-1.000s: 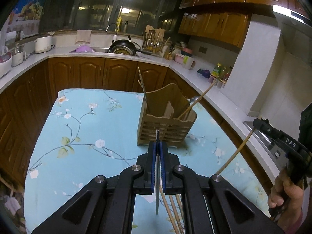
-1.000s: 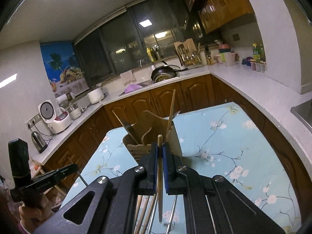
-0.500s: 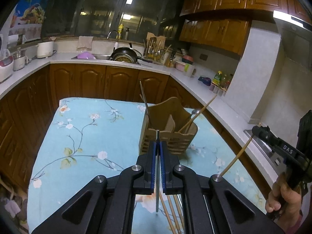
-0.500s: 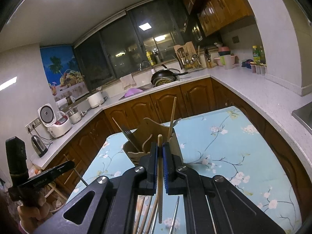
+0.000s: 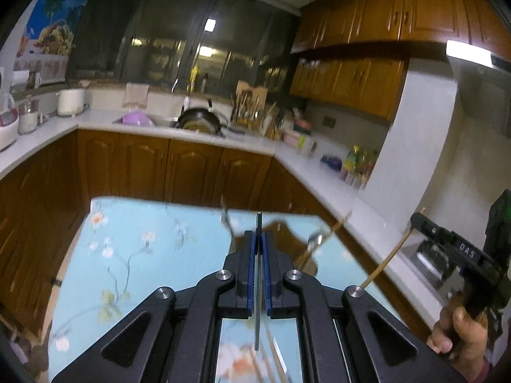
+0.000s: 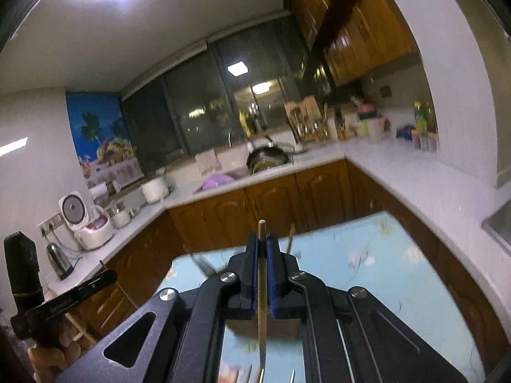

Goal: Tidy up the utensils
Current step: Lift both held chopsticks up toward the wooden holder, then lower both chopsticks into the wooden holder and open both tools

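The left gripper (image 5: pixel 258 239) is clamped on a thin grey metal utensil (image 5: pixel 257 319), pinched edge-on between the blue pads (image 5: pixel 252 274); its tip pokes out past the fingertips and its other end hangs down behind them. Just past the gripper, on the table (image 5: pixel 127 255) with its blue flowered cloth, stands the wooden holder (image 5: pixel 287 242), blurred and half hidden, with a fork (image 5: pixel 227 220) and a chopstick (image 5: pixel 329 233) leaning out of it. More chopsticks (image 5: pixel 271 360) lie on the cloth below. To the right, the right gripper (image 6: pixel 262 242) is closed tight on a wooden chopstick (image 6: pixel 262 303), which sticks out past its fingertips and trails down behind them.
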A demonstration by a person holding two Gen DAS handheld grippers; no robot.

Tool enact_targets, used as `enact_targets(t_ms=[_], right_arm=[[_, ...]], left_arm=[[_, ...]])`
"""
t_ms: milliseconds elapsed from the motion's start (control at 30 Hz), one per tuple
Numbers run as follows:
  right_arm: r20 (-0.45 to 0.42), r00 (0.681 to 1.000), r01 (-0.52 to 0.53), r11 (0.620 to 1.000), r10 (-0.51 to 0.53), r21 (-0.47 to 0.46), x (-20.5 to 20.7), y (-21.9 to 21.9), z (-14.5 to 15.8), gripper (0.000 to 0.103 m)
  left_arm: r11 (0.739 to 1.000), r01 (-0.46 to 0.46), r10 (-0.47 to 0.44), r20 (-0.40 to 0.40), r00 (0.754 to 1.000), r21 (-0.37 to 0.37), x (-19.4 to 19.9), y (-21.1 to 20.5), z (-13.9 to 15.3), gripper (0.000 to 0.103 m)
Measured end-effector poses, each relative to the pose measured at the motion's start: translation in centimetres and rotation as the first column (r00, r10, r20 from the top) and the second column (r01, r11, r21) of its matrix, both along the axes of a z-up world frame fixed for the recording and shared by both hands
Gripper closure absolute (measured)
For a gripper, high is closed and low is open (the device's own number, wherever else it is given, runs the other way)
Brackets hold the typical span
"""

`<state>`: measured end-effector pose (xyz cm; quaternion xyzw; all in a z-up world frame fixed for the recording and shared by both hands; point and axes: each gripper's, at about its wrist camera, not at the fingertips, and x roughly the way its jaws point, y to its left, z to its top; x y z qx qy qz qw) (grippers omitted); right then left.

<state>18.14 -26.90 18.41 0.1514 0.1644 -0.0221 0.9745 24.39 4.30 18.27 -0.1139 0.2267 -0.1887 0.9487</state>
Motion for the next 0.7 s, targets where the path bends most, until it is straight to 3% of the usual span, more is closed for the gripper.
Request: enact_targets(t_ms=[267,433,700], right_arm=[[0.091,0.994,0.056,0.998,-0.053,-0.034,3.6,-0.6,2.8,0.098],[0.090,0.992,0.091,0.996,-0.089,-0.019,5.7,-1.6,1.6,0.098],[0.023,0.994,0.106,0.994,-0.106,0.013,7.6,-1.8,-3.6,0.098]], left_arm=[[0.998,-0.051,0.054,0.106,0.993,-0.028,5.5,-1.1,1.8,0.100],[0.994,-0.101,0.103,0.104,0.989,-0.030,8.0,-2.2,-1.5,0.100],[0.993,-0.115,0.116,0.020,0.993,-0.027,10.5,-5.3,-6.9,0.100]])
